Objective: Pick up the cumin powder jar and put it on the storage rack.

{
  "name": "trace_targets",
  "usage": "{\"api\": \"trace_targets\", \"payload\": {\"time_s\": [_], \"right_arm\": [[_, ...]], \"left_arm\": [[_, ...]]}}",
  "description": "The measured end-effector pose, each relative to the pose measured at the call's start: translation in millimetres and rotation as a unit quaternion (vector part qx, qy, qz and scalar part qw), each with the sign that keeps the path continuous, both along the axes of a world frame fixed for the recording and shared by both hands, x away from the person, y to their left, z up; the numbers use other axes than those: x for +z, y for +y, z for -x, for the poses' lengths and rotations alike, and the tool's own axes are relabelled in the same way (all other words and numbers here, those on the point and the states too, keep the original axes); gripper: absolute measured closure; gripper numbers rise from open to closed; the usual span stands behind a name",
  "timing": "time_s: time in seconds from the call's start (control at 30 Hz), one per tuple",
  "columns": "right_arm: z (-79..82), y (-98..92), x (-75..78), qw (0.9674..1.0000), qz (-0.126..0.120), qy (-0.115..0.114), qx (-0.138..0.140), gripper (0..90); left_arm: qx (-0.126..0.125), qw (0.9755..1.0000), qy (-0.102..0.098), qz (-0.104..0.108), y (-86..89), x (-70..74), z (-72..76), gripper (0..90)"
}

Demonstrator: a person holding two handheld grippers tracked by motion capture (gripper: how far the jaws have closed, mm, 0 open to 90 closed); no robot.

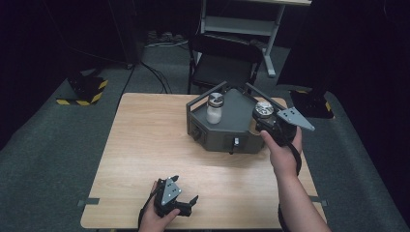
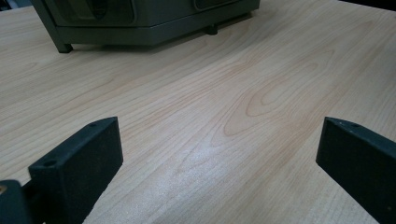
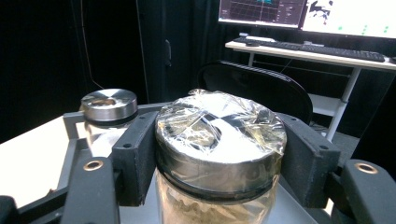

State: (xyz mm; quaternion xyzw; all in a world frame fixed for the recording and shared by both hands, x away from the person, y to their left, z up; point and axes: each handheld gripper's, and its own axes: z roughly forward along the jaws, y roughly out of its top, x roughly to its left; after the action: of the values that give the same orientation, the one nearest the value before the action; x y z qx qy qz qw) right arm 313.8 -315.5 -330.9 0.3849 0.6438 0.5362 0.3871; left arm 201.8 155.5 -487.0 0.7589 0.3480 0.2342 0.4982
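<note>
A grey angular holder box (image 1: 232, 125) stands on the wooden table (image 1: 145, 145) at the back right. A glass shaker of white powder with a metal cap (image 1: 214, 108) stands on the box's left part; it also shows at the left in the right gripper view (image 3: 108, 106). My right gripper (image 1: 265, 121) is shut on a second shaker (image 1: 263, 110) with brownish contents, its metal cap wrapped in clear film (image 3: 219, 135), held at the box's right edge. My left gripper (image 1: 186, 195) rests open near the table's front edge, its jaws (image 2: 224, 172) wide apart over bare wood.
A black chair (image 1: 225, 60) stands behind the table, and a white desk frame (image 1: 241, 19) beyond it. A desk with a keyboard (image 3: 322, 49) and monitors (image 3: 303, 14) lies farther back. Yellow-black tape marks (image 1: 82, 96) lie on the grey floor.
</note>
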Motion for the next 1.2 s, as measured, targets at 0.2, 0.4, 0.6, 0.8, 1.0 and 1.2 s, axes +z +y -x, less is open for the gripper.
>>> {"api": "trace_targets", "payload": {"time_s": [0.2,0.4,0.6,0.8,1.0,1.2], "right_arm": [[-12.7,5.0,-0.1,1.0000,0.004,-0.001,-0.006,35.1],[-24.2,11.2,-3.6,0.9998,0.010,0.003,-0.014,35.1],[-38.0,11.3,-8.7,0.9998,0.003,0.011,-0.015,35.1],[-47.5,13.6,-12.4,0.9997,0.005,0.014,-0.018,35.1],[-55.3,19.1,-14.0,0.9997,0.007,0.014,-0.020,35.0],[-64.5,25.0,-15.8,0.9994,0.012,0.019,-0.027,35.1]], "left_arm": [[-0.001,1.0000,-0.001,0.001,0.6,-0.2,0.2,0.9],[-0.002,1.0000,-0.001,0.001,0.8,-0.3,0.1,0.9],[-0.002,1.0000,0.002,0.007,2.4,-0.8,-0.8,0.9],[-0.004,0.9999,0.004,0.012,3.6,-1.3,-1.1,0.8],[-0.004,0.9999,0.003,0.014,4.3,-2.0,-0.8,0.9],[-0.005,0.9998,0.005,0.020,6.0,-2.7,-1.5,0.8]]}}
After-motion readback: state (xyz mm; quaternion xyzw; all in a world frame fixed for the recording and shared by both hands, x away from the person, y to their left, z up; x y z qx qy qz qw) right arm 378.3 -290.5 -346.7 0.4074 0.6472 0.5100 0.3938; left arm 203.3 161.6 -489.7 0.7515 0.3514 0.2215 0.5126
